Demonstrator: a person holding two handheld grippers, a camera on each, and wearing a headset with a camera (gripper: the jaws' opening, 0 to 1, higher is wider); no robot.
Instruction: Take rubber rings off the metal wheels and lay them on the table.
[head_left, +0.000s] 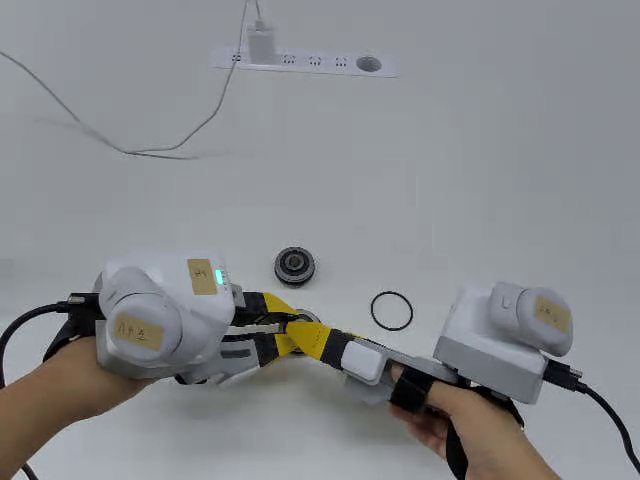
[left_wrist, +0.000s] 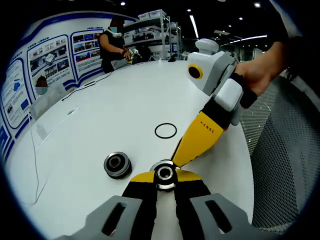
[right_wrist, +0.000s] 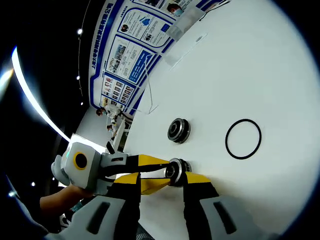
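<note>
head view: the left gripper and the right gripper are meeting tip to tip low over the table. between their yellow tips they are sharing one held wheel, mostly hidden here. a free wheel is lying just ahead of the tips, and one loose rubber ring is lying flat beside the right gripper, so probably one wheel is already finished.

left gripper view: the left gripper is clamping its jaws on both sides of the held wheel, probably to keep it from turning. the right gripper is coming in from the right and touching the wheel's edge. the free wheel is resting to the left of the jaws, and the rubber ring further ahead.

right gripper view: the right gripper is standing with its jaws around the held wheel, probably reaching for the rubber on it; i cannot tell if they are really pinching. the left gripper is entering from the left.
</note>
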